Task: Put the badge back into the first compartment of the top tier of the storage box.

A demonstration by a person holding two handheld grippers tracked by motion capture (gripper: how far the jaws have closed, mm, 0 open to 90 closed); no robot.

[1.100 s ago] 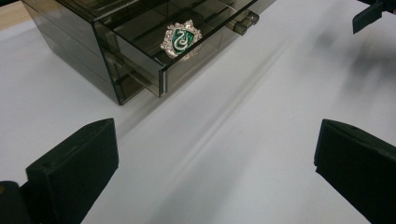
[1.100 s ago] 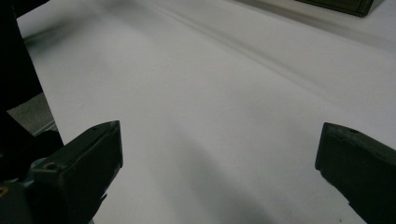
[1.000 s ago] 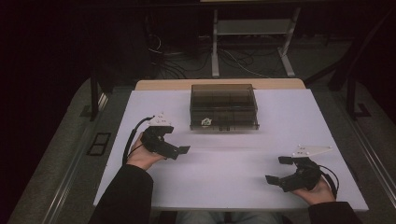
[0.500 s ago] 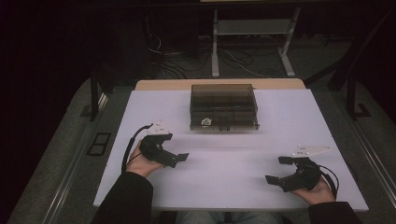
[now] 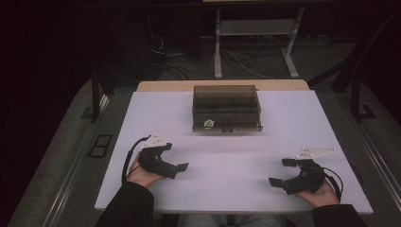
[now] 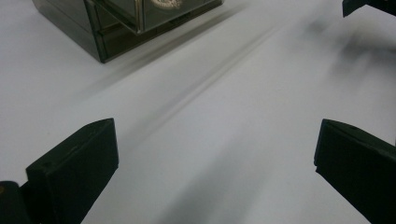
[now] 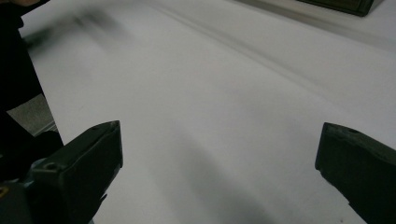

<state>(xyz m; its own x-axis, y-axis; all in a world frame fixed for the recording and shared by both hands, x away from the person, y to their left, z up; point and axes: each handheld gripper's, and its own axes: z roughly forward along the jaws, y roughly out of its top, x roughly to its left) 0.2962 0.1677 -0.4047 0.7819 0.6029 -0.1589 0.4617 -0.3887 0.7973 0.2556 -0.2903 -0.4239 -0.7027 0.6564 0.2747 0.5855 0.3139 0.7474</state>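
Two tools rest low over a white tabletop, and both hold nothing.

Left tool sits near the front left of the tabletop in a hand, with its jaws spread wide apart and only bare white between them. Dark see-through box stands in the middle toward the back, well apart from both tools; the left gripper view shows its front corner at the top. Right tool sits near the front right in the other hand, jaws also wide apart, pointing across toward the left side.
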